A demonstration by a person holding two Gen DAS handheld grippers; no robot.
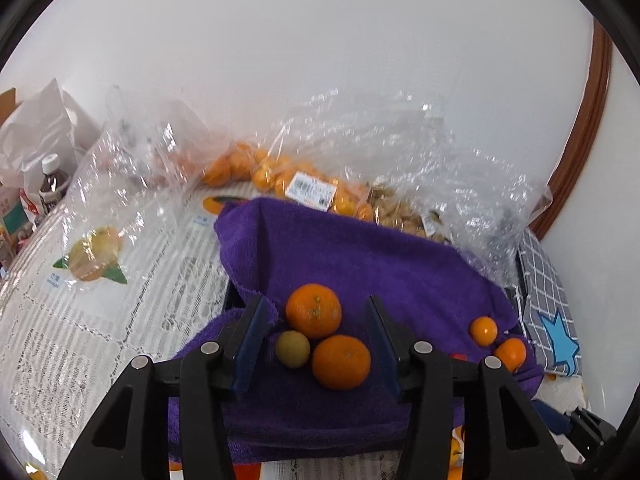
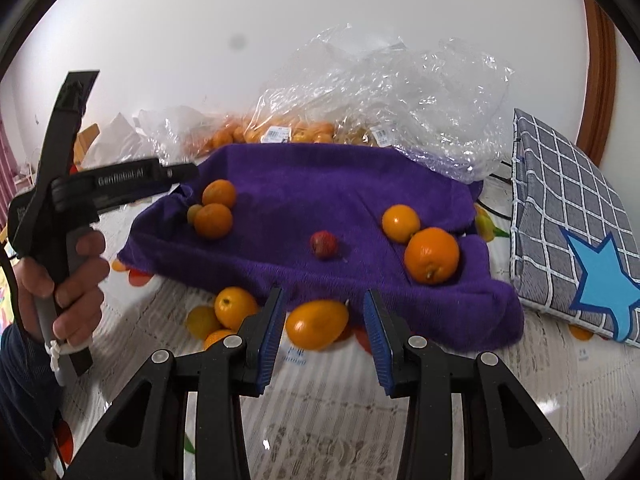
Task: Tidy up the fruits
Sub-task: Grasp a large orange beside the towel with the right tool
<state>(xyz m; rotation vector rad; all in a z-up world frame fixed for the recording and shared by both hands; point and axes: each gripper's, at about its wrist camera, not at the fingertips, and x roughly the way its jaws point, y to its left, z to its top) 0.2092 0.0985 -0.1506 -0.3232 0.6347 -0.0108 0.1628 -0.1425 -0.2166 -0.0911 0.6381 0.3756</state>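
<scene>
A purple towel (image 1: 360,248) (image 2: 304,184) covers a raised surface. In the left wrist view, two oranges (image 1: 314,310) (image 1: 341,361) and a small green fruit (image 1: 293,349) lie on it between the fingers of my open left gripper (image 1: 316,312), which holds nothing. Two small oranges (image 1: 483,330) lie at the towel's right edge. In the right wrist view, my open right gripper (image 2: 324,300) hovers over an oval orange fruit (image 2: 317,323) on the table by the towel's front edge. A red fruit (image 2: 323,244) and two oranges (image 2: 431,254) (image 2: 401,223) lie on the towel.
Clear plastic bags with small oranges (image 1: 280,176) (image 2: 280,132) lie behind the towel. A grey checked box with a blue star (image 2: 576,248) stands at right. More fruits (image 2: 234,307) lie on the lace tablecloth (image 1: 80,320). A bottle (image 1: 52,184) stands far left.
</scene>
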